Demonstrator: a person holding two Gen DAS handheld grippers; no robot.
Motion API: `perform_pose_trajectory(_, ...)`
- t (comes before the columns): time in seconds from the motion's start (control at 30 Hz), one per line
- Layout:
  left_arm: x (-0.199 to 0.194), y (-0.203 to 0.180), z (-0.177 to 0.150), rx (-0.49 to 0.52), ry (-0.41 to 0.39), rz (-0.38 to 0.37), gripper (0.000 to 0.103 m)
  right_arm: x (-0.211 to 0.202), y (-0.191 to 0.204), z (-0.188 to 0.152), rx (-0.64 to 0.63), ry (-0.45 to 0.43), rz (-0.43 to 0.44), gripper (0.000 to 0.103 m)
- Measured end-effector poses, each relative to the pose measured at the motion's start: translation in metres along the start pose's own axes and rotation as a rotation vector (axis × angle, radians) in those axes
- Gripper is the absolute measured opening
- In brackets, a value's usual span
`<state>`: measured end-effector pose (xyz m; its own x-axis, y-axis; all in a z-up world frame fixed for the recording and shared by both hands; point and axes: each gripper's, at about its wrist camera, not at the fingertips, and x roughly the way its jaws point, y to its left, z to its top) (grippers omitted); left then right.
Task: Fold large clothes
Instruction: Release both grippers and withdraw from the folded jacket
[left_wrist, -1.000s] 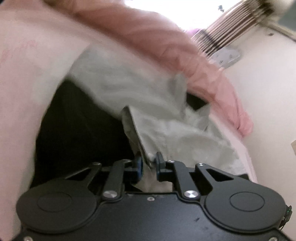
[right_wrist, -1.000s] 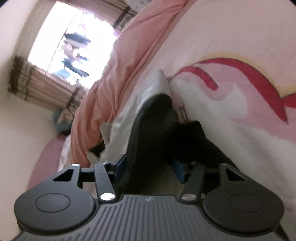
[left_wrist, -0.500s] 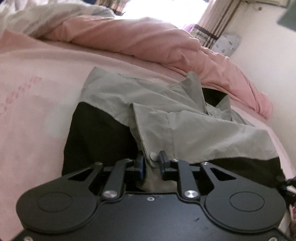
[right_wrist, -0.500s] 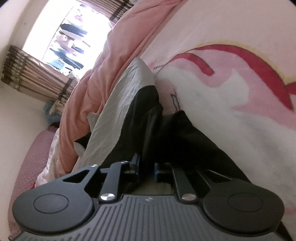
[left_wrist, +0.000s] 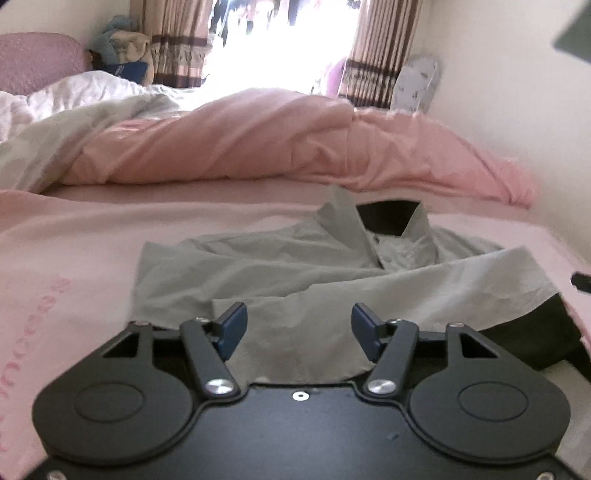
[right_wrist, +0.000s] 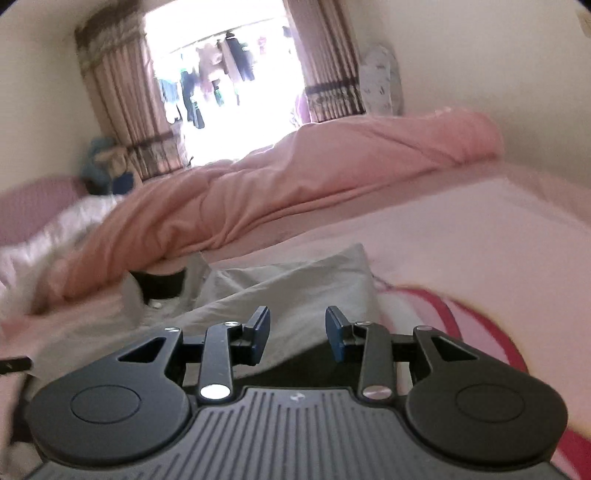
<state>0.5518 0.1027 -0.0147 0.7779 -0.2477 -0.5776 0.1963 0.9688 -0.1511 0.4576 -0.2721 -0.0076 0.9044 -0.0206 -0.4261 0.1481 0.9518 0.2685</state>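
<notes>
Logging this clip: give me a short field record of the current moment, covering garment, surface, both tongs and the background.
garment: grey and black shirt, lying crumpled, collar towards the quilt
surface: pink bed sheet
left tongs: open, over the grey cloth, holding nothing
right tongs: open, over the shirt's edge, holding nothing
behind garment: bunched pink quilt
background: bright window with striped curtains
fold state: not neatly folded

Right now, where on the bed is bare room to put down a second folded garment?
Bare pink sheet lies left of the grey-and-black shirt, before the pink duvet. More lies right of it. The shirt's collar end is crowded.
</notes>
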Motion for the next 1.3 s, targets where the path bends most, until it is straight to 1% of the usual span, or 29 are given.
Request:
perform_pose_trajectory(0.07,0.022,-0.005,0.003,-0.009,0.044,0.007,0.061,0.023,0.006,0.0,-0.028,0.041,-0.016,0.042)
perform_pose_trajectory(0.13,0.042,-0.005,0.001,-0.013,0.08,0.027,0.06,0.046,0.004,-0.007,-0.024,0.091,-0.054,0.042)
perform_pose_trajectory(0.17,0.049,-0.004,-0.002,-0.015,0.095,0.04,0.06,0.048,-0.002,-0.015,-0.023,0.11,-0.07,0.039)
perform_pose_trajectory(0.2,0.055,-0.001,-0.005,-0.015,0.105,0.044,0.063,0.056,-0.004,-0.019,-0.019,0.13,-0.087,0.034)
perform_pose_trajectory(0.23,0.058,0.001,-0.009,-0.018,0.103,0.037,0.063,0.059,-0.008,-0.026,-0.019,0.142,-0.09,0.034)
perform_pose_trajectory(0.27,0.058,0.002,-0.011,-0.013,0.094,0.032,0.063,0.062,-0.011,-0.03,-0.025,0.139,-0.087,0.034)
perform_pose_trajectory(0.33,0.058,0.003,-0.009,-0.011,0.101,0.032,0.063,0.062,-0.011,-0.035,-0.049,0.111,-0.083,0.034)
perform_pose_trajectory(0.4,0.055,0.002,-0.004,-0.012,0.119,0.053,0.063,0.057,-0.012,-0.032,-0.04,0.122,-0.081,0.034)
perform_pose_trajectory(0.47,0.041,-0.001,0.0,-0.011,0.107,0.075,0.061,0.046,-0.013,-0.025,-0.002,0.138,-0.078,0.035)
perform_pose_trajectory(0.5,0.03,-0.004,0.001,-0.007,0.083,0.061,0.063,0.036,-0.012,-0.022,0.011,0.131,-0.064,0.037)
perform_pose_trajectory(0.57,0.004,-0.01,-0.002,0.004,0.05,0.018,0.065,0.013,-0.009,-0.02,-0.008,0.1,-0.011,0.042)
perform_pose_trajectory(0.63,-0.015,-0.019,-0.009,0.027,0.04,-0.011,0.066,-0.009,-0.002,-0.024,-0.056,0.085,0.011,0.046)
perform_pose_trajectory(0.7,-0.024,-0.027,-0.022,0.057,0.046,-0.022,0.066,-0.021,0.001,-0.033,-0.089,0.098,0.023,0.046)
perform_pose_trajectory(0.77,-0.02,-0.031,-0.033,0.077,0.073,-0.02,0.066,-0.025,-0.002,-0.042,-0.1,0.125,0.017,0.046)
perform_pose_trajectory(0.8,-0.016,-0.032,-0.039,0.079,0.092,-0.006,0.066,-0.023,-0.004,-0.046,-0.103,0.137,0.004,0.046)
perform_pose_trajectory(0.87,-0.004,-0.027,-0.049,0.059,0.139,0.009,0.066,-0.019,-0.01,-0.053,-0.095,0.159,-0.019,0.045)
perform_pose_trajectory(0.9,0.0,-0.023,-0.054,0.047,0.152,0.006,0.067,-0.015,-0.016,-0.058,-0.082,0.175,-0.02,0.042)
perform_pose_trajectory(0.97,0.001,-0.02,-0.06,0.047,0.13,0.002,0.068,-0.012,-0.023,-0.063,-0.065,0.182,-0.007,0.041)
perform_pose_trajectory(1.03,-0.002,-0.022,-0.059,0.057,0.138,0.011,0.068,-0.015,-0.023,-0.062,-0.066,0.183,-0.001,0.041)
perform_pose_trajectory(1.1,-0.006,-0.024,-0.054,0.046,0.139,0.014,0.067,-0.02,-0.02,-0.056,-0.063,0.187,-0.008,0.041)
perform_pose_trajectory(1.2,-0.017,-0.03,-0.042,0.044,0.086,-0.012,0.067,-0.031,-0.018,-0.045,-0.048,0.125,0.015,0.044)
perform_pose_trajectory(1.23,-0.019,-0.033,-0.039,0.051,0.072,-0.015,0.068,-0.031,-0.018,-0.043,-0.047,0.108,0.018,0.047)
perform_pose_trajectory(1.3,-0.015,-0.038,-0.033,0.068,0.065,-0.013,0.069,-0.027,-0.016,-0.039,-0.052,0.097,0.01,0.048)
